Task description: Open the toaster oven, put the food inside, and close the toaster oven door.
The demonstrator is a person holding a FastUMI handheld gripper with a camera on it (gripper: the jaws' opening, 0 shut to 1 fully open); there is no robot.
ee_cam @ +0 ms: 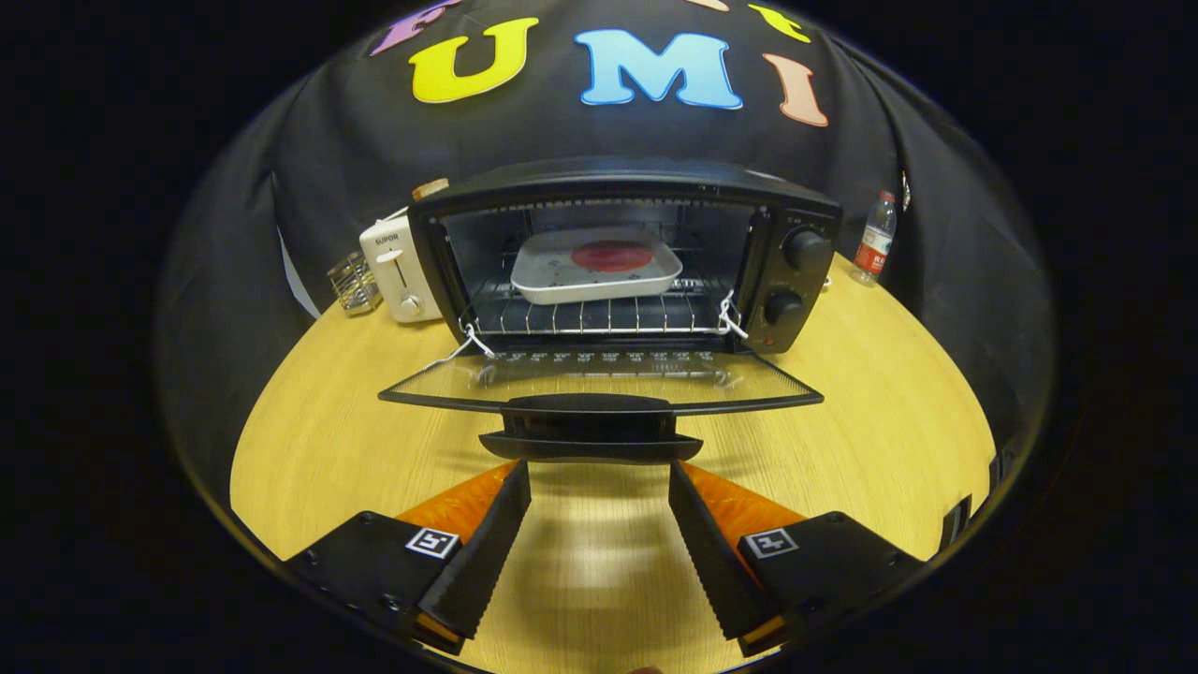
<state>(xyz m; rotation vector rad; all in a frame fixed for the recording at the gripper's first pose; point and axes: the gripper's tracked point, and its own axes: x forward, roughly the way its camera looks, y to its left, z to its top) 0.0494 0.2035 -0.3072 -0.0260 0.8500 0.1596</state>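
Oven: the toaster oven (622,257) stands at the far side of the wooden table (309,440), its glass door (599,379) dropped fully open and lying flat toward the gripper.
Food: a red round of food (613,255) lies in a pale tray (596,267), which rests on the wire rack (599,316) inside the oven cavity.
Gripper: the gripper (599,482) hovers at the near side with its jaws spread wide and holding nothing; the fingertips sit just short of the door handle (590,426), one toward each end of it, apparently not touching.
Done: opening the oven and loading the food both look complete, judging by the flat door and the tray on the rack.
Left: only closing remains; the door is not yet raised.
Next move: likely a lift of the handle from below or a pinch on it, swinging the door up until it shuts.
Surroundings: a white toaster (398,270) and a small wire holder (354,281) stand left of the oven; a water bottle (875,239) stands far right.
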